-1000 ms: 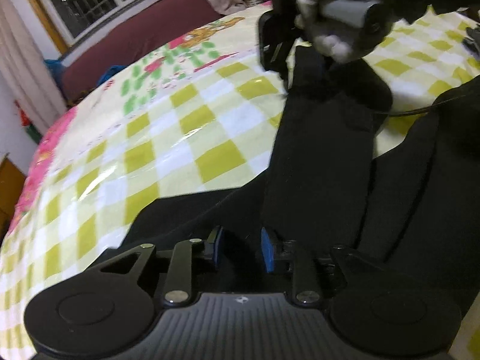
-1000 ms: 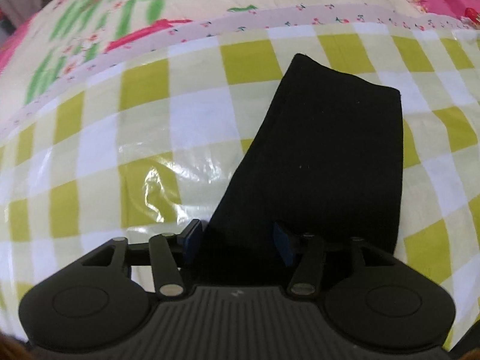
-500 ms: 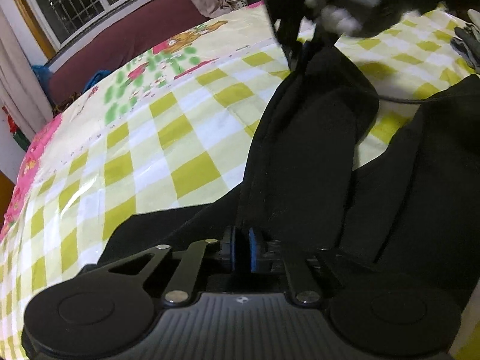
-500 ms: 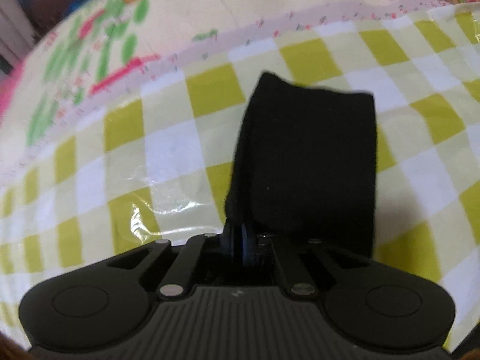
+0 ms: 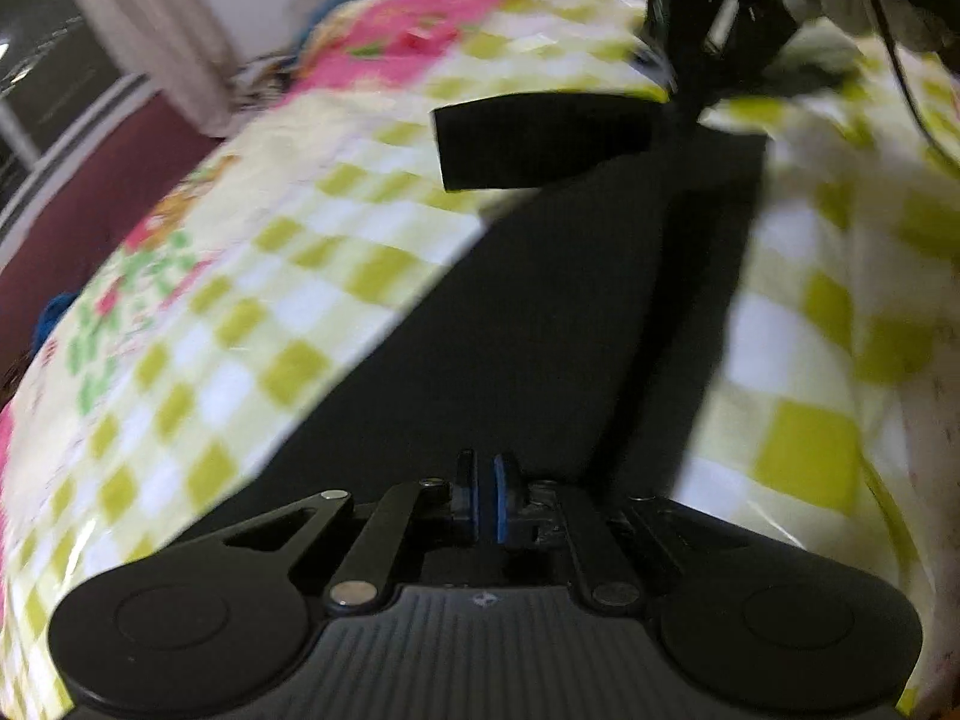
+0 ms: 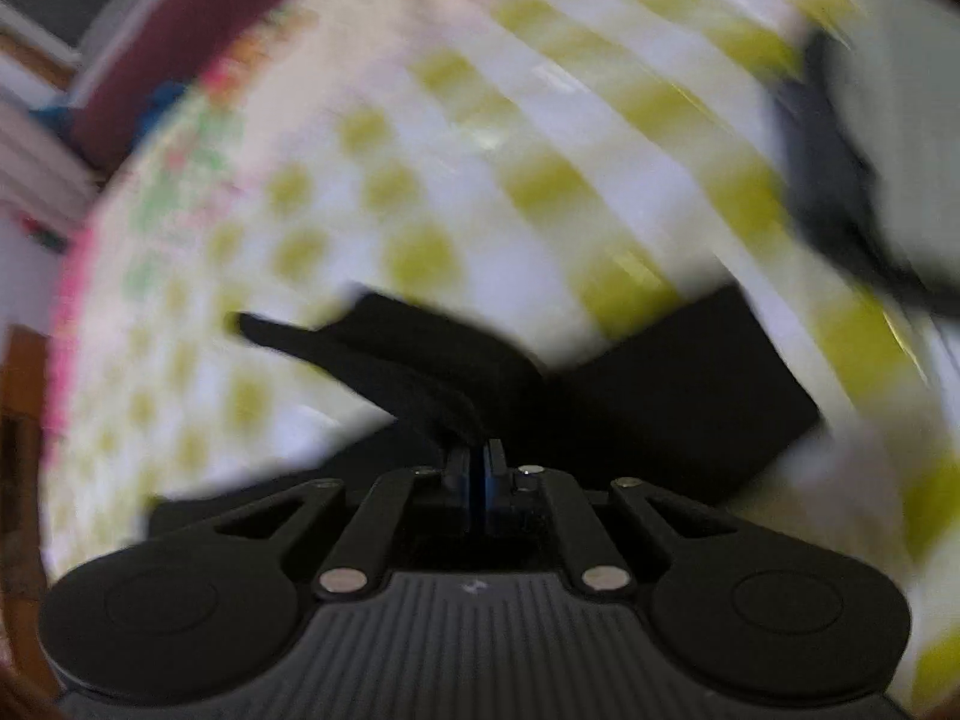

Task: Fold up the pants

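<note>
The black pants (image 5: 558, 312) are stretched in the air above a yellow-checked bed cover (image 5: 252, 312). My left gripper (image 5: 485, 501) is shut on the near end of the pants. The fabric runs away from it to my right gripper (image 5: 690, 84) at the top of the left wrist view, with the leg end (image 5: 540, 141) flapping out left. In the right wrist view my right gripper (image 6: 478, 480) is shut on bunched black fabric (image 6: 420, 378), and a flat leg panel (image 6: 690, 402) hangs to its right. Both views are motion-blurred.
The bed cover has a pink and green flowered border (image 5: 384, 54) at the far side. A dark red wall (image 5: 90, 204) and a curtain (image 5: 150, 30) stand beyond the bed on the left. A blurred pale and dark shape (image 6: 864, 168) is at the right.
Both grippers closed on the pants, then lifted them off the bed. The pants went from lying flat to being stretched between the grippers, and both views swung quickly.
</note>
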{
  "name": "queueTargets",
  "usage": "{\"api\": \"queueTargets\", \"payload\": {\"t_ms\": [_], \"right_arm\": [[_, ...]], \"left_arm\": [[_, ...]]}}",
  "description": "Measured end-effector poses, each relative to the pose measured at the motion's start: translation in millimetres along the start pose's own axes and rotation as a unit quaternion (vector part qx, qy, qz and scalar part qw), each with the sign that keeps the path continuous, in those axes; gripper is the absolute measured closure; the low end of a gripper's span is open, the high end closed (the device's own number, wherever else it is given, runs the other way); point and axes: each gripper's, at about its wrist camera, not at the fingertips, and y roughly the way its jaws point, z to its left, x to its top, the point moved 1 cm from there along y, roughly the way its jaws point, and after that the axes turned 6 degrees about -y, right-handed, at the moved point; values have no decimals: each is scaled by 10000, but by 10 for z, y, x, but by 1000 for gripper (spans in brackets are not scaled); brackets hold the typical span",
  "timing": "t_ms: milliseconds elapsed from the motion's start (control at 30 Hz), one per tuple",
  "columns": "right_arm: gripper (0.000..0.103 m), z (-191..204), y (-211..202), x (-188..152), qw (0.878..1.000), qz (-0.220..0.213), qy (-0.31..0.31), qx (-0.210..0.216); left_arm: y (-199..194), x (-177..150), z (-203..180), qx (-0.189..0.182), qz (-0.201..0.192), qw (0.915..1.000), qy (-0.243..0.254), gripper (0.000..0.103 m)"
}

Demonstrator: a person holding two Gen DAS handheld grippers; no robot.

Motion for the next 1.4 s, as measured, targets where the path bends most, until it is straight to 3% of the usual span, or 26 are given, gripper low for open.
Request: {"api": "queueTargets", "payload": {"t_ms": [67, 133, 233, 367, 433, 567, 600, 667, 733, 800, 833, 933, 1033, 1200, 1300, 1400], "right_arm": [[97, -263, 295, -205, 9987, 363, 243, -257], [95, -304, 358, -323, 9986, 258, 135, -450], [80, -16, 253, -393, 9907, -186, -1015, -889], [82, 374, 282, -468, 9548, -532, -2617, -1306], [74, 526, 383, -471, 9409, -586, -3059, -1330], [69, 709, 538, -524, 9142, -709, -3739, -1394], [65, 770, 532, -565, 9032, -813, -3966, -1428], [42, 854, 566, -656, 8809, -896, -4409, -1470], [45, 945, 694, -730, 8624, -781, -4783, -1463], [73, 977, 836, -737, 8521, -827, -4923, -1569], [101, 962, 886, -674, 8571, -814, -4802, -1678], [100, 764, 675, -323, 9240, -872, -3486, -1304], [100, 402, 192, -84, 9648, -1099, -2177, -984], [100, -321, -349, 75, 9893, -1219, -517, -619], [100, -715, -92, 10, 9929, -919, 75, -746], [97, -976, 272, -127, 9954, -453, 613, -586]], "left_arm": [[82, 11, -154, -31, 69, 9997, 241, 80], [85, 38, -216, -21, -4, 9993, 378, 80], [102, 87, -245, 56, -82, 9986, 511, 79], [178, 63, -301, 226, -159, 9964, 806, 77], [214, 29, -325, 237, -170, 9958, 872, 75], [166, -6, -350, 133, -263, 9961, 830, 74], [146, -15, -346, 73, -286, 9963, 802, 70], [149, -27, -370, -18, -260, 9967, 763, 65], [187, -15, -411, -42, -275, 9967, 759, 64], [228, 13, -438, -31, -317, 9970, 704, 64], [259, 28, -443, 15, -307, 9972, 678, 64], [271, 63, -408, 77, -325, 9977, 590, 64], [145, 102, -390, 88, -520, 9964, 667, 64], [61, 153, -444, 23, -675, 9951, 720, 61], [234, 87, -530, 37, -473, 9947, 916, 60], [331, 18, -619, 31, -292, 9932, 1125, 60]]}}
